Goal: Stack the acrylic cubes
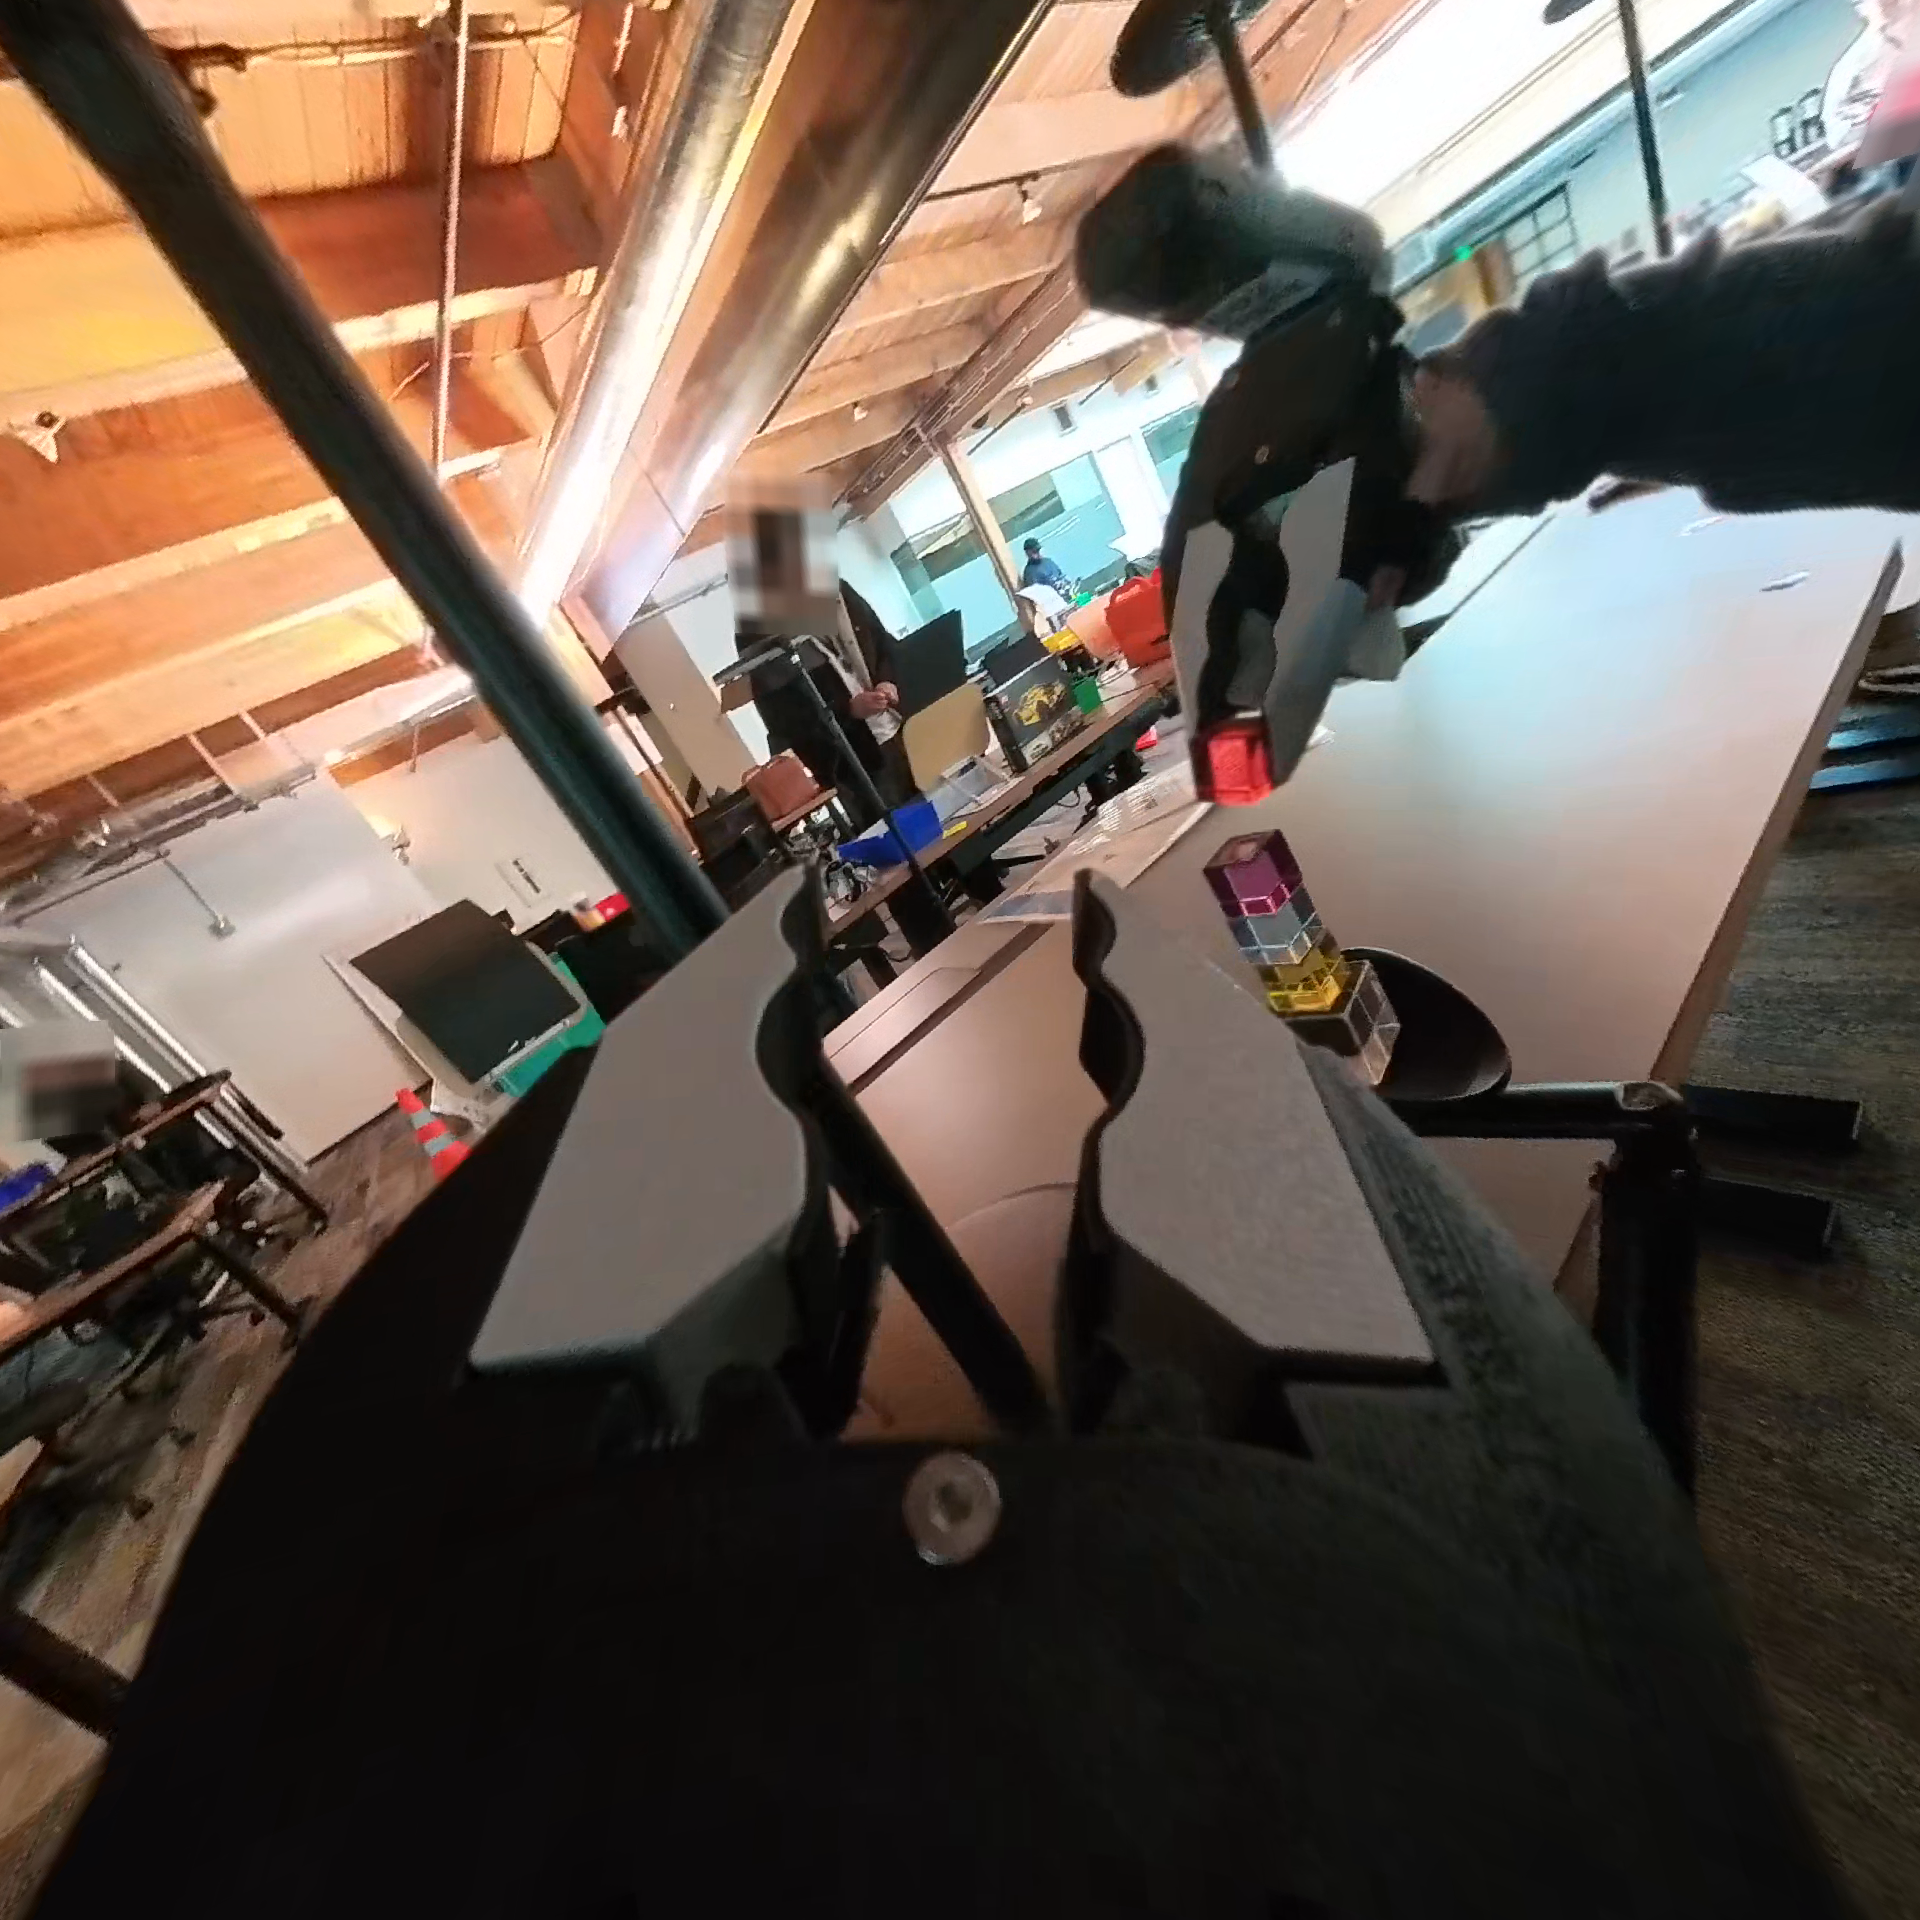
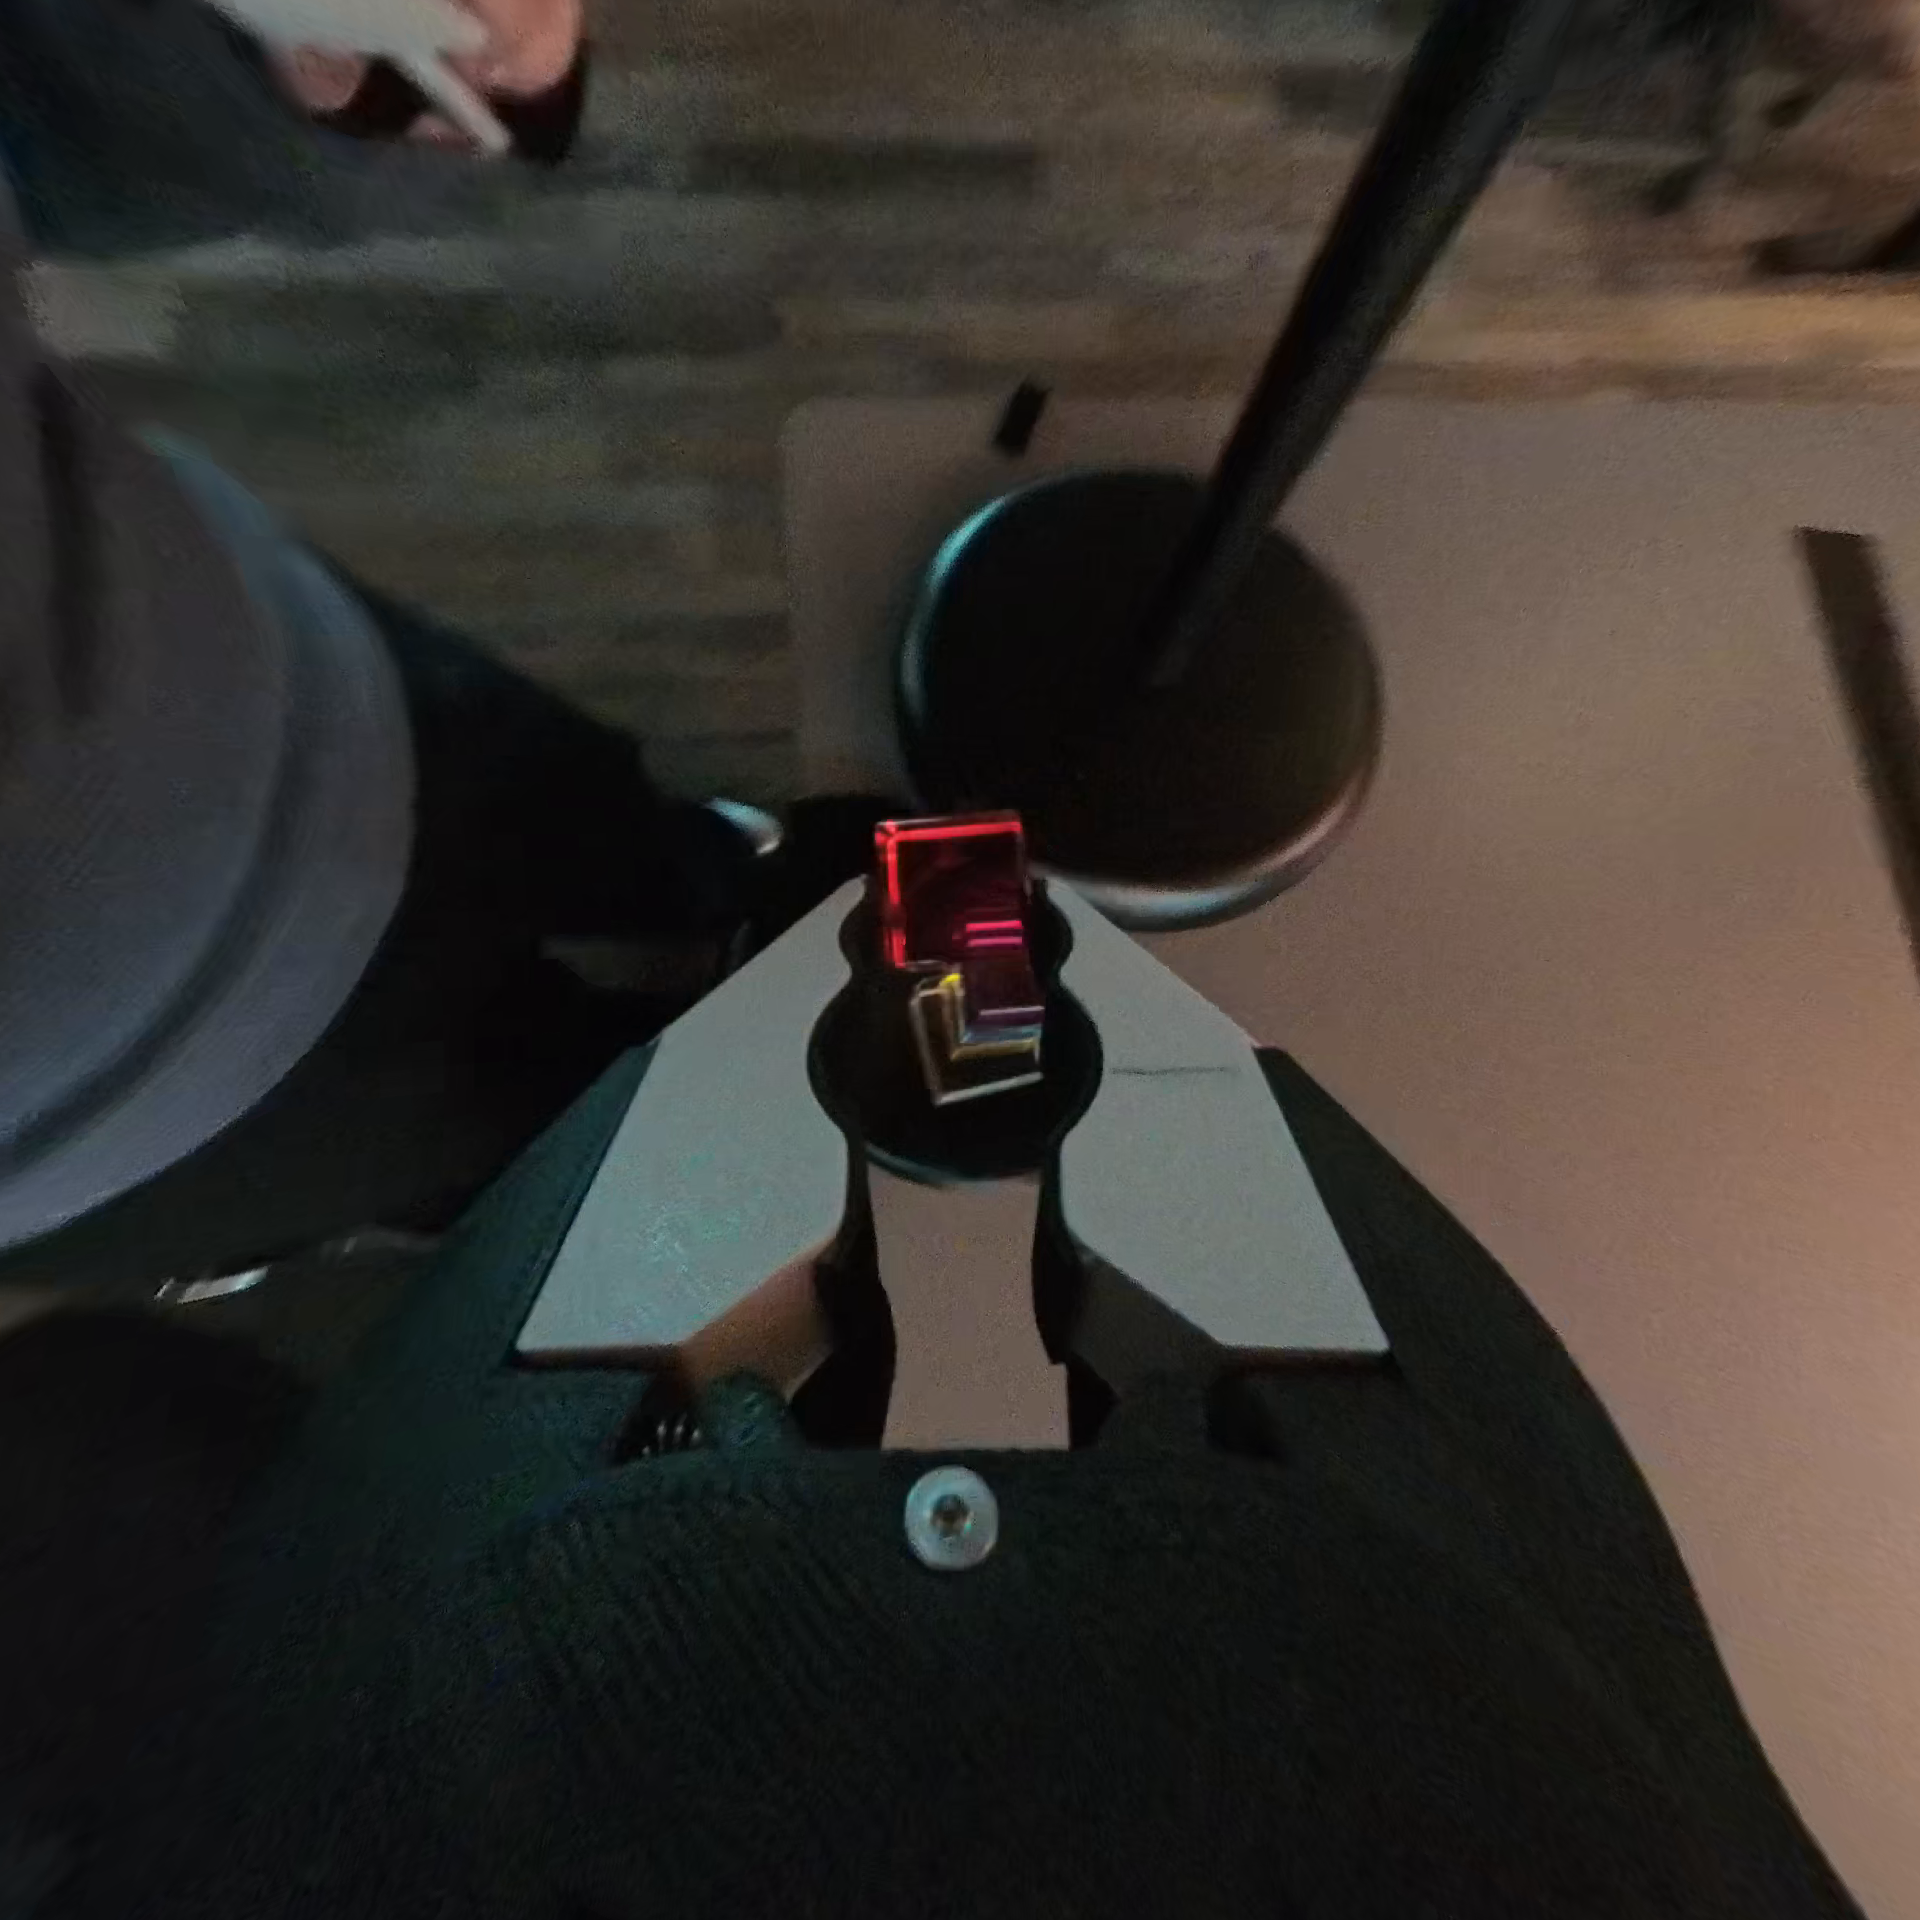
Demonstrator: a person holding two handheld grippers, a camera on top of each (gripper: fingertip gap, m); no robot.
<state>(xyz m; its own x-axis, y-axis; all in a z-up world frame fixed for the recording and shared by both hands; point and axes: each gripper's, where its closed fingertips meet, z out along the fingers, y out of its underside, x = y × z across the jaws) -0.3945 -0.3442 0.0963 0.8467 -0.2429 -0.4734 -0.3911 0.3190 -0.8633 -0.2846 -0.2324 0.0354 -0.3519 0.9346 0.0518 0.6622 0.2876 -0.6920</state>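
One red cube [image 2: 951,894] is clamped at the right gripper [image 2: 954,914] fingertips, hovering just above the stack of clear coloured cubes [image 1: 1294,961]. Left gripper [image 1: 940,899] jaws apart, empty, stack just right of them.

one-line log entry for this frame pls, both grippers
left gripper: open, empty, beside cube stack | right gripper: shut on red cube, above stack, apart | stack: purple top, on table
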